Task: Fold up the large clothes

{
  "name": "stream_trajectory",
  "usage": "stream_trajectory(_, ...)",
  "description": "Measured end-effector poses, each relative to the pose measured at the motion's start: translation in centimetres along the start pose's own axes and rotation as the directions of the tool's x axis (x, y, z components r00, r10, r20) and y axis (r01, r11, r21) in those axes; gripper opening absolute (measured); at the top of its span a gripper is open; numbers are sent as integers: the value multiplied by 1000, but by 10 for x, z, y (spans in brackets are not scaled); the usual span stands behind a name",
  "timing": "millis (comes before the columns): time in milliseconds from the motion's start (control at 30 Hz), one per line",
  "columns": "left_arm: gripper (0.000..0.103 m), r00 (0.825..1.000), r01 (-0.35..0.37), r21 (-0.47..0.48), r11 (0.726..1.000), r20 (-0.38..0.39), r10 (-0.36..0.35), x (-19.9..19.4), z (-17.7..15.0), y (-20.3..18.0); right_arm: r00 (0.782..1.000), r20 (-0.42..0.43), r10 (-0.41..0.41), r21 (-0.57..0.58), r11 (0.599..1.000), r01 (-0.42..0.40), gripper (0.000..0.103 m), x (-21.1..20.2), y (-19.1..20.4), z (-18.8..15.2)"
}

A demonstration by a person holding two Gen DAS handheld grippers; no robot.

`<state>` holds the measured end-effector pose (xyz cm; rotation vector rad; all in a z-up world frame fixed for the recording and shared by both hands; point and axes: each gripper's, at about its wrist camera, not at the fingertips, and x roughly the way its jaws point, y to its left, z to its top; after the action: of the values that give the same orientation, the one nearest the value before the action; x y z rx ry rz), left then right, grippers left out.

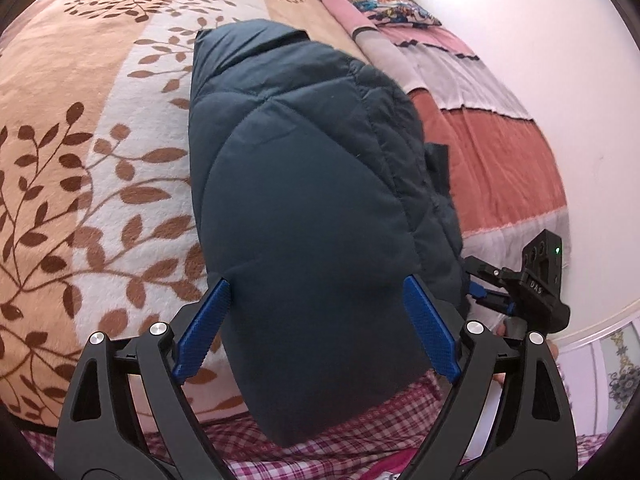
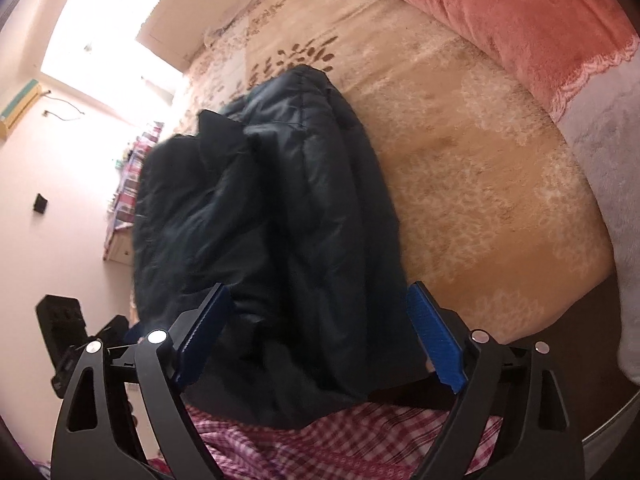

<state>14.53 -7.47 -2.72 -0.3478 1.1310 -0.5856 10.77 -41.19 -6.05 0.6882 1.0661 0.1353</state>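
Note:
A dark blue quilted jacket (image 1: 300,160) lies folded into a long bundle on the bed, its near end hanging over the bed edge toward me. My left gripper (image 1: 317,282) stands open, its blue pads on either side of the jacket's near end and not pressing it. In the right wrist view the same jacket (image 2: 280,200) looks rumpled, and my right gripper (image 2: 318,288) stands open astride its near end. The right gripper (image 1: 520,288) shows beside the jacket's right edge in the left wrist view. At the lower left of the right wrist view is the left gripper (image 2: 64,328).
A beige blanket with brown leaf print (image 1: 100,160) covers the bed. A coral and grey blanket (image 1: 492,152) lies rolled along the white wall (image 1: 540,40), with pillows (image 1: 384,4) at the far end. Pink checked cloth (image 1: 340,432) lies below the grippers.

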Motion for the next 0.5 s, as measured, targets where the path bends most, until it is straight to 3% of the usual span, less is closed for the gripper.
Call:
stream_trajectory(200, 92, 1000, -23, 12, 1000, -18, 23, 10, 1, 5, 998, -33, 44, 54, 998, -42, 90, 15, -10, 5)
stream_trajectory(500, 99, 998, 38, -72, 997, -50, -41, 26, -1, 25, 980, -84, 182, 187, 969, -164, 95, 39, -35, 6)
